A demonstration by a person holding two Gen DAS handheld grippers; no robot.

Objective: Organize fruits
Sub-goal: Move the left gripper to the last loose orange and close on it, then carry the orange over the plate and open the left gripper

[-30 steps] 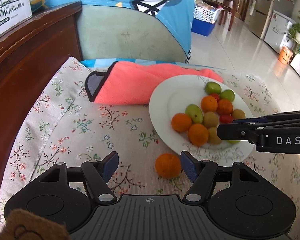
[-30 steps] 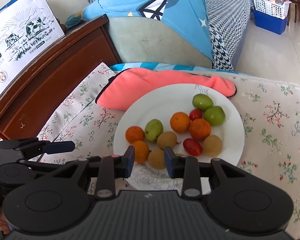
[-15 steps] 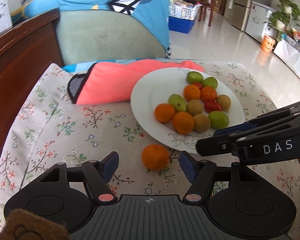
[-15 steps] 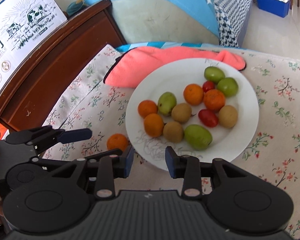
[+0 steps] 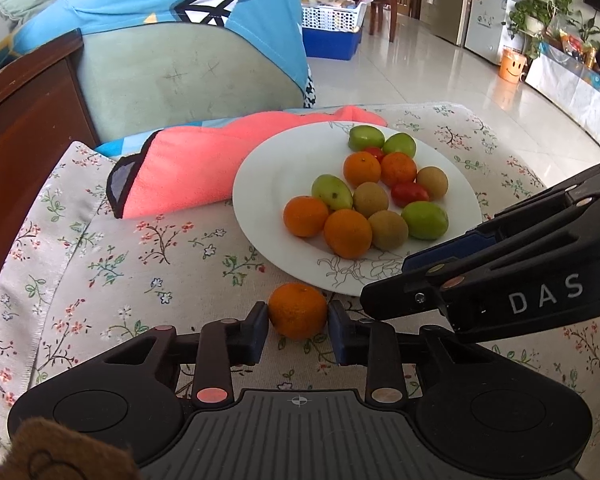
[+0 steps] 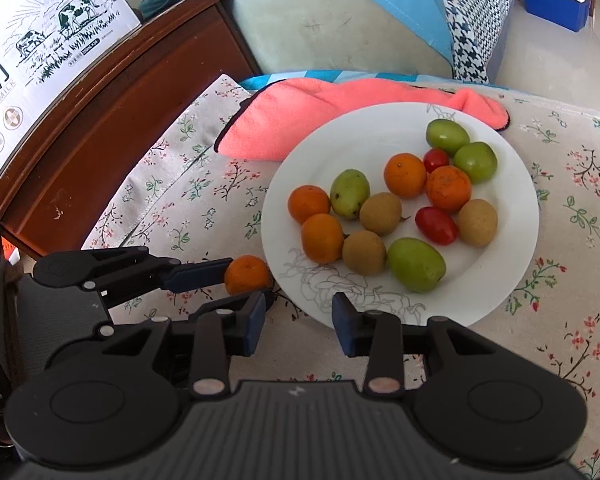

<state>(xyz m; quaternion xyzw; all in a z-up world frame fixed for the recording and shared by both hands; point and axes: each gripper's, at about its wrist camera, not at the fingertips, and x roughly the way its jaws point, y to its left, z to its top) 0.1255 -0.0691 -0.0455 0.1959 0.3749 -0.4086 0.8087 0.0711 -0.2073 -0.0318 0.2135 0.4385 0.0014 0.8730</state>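
Down on the floral cloth [image 5: 148, 264], a lone small orange [image 5: 298, 311] sits off the white plate [image 5: 268, 184], just beside the plate's near rim, and the left gripper [image 5: 298, 326] is clenched on it, a blue pad pressing against each side. From the right wrist view the same orange [image 6: 247, 274] shows at the plate's [image 6: 300, 184] left edge, with one blue fingertip of the left gripper [image 6: 236, 276] reaching it from the left. The right gripper [image 6: 299, 322] hovers low over the near rim of the plate with a gap between its pads; nothing is between them but the plate's printed flower outline. On the plate lies a cluster of fruit touching one another: four oranges, four green fruits, three brownish round ones and two small red tomatoes [image 6: 436, 225]. A pink towel [image 5: 188, 168] lies folded behind the plate, its edge tucked under the far rim. To the left runs a dark wooden ledge [image 6: 112, 120] carrying a white milk carton box [image 6: 32, 64]. Beyond the towel stands a pale green sofa [image 5: 188, 80] draped with a blue cover.
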